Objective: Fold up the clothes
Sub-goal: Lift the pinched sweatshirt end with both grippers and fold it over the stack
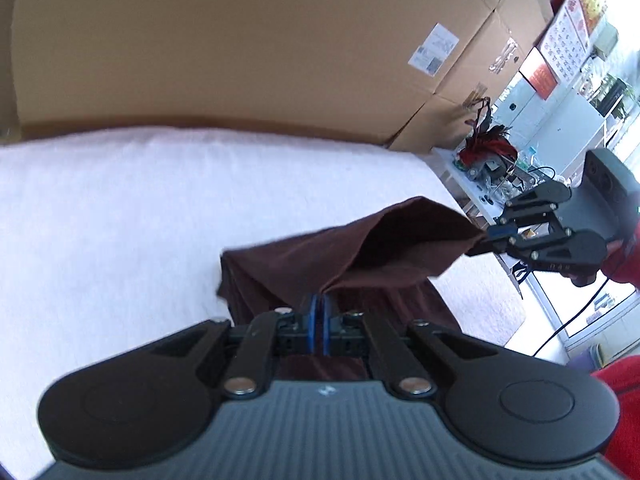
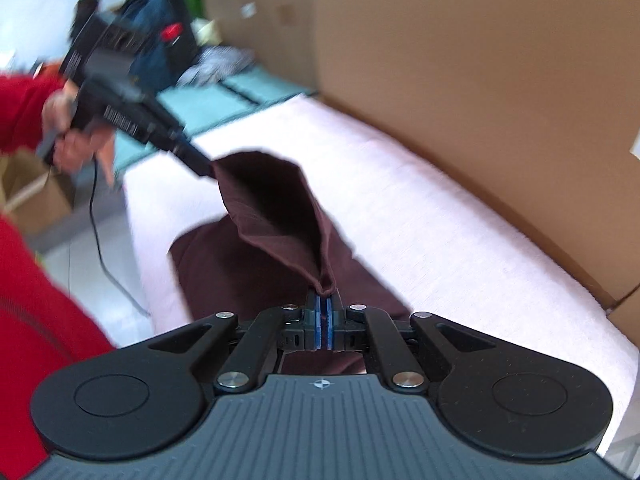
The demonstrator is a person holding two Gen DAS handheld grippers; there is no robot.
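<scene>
A dark maroon garment (image 1: pixel 360 256) lies partly on a white padded surface (image 1: pixel 120 208), with one edge lifted and stretched between my two grippers. My left gripper (image 1: pixel 320 304) is shut on one corner of the lifted edge. My right gripper (image 1: pixel 486 240) shows at the right in the left wrist view, shut on the other corner. In the right wrist view the right gripper (image 2: pixel 324 304) pinches the garment (image 2: pixel 276 216), and the left gripper (image 2: pixel 200 166) holds the far corner. The rest of the garment rests on the white surface (image 2: pixel 440 220) below.
Large cardboard boxes (image 1: pixel 240 40) stand along the far edge of the surface. A cluttered white shelf (image 1: pixel 492 168) is beyond its right end. Teal mats (image 2: pixel 216 104) and a dark blue bag (image 2: pixel 160 28) lie past the left end. The person's red sleeve (image 2: pixel 24 108) is near.
</scene>
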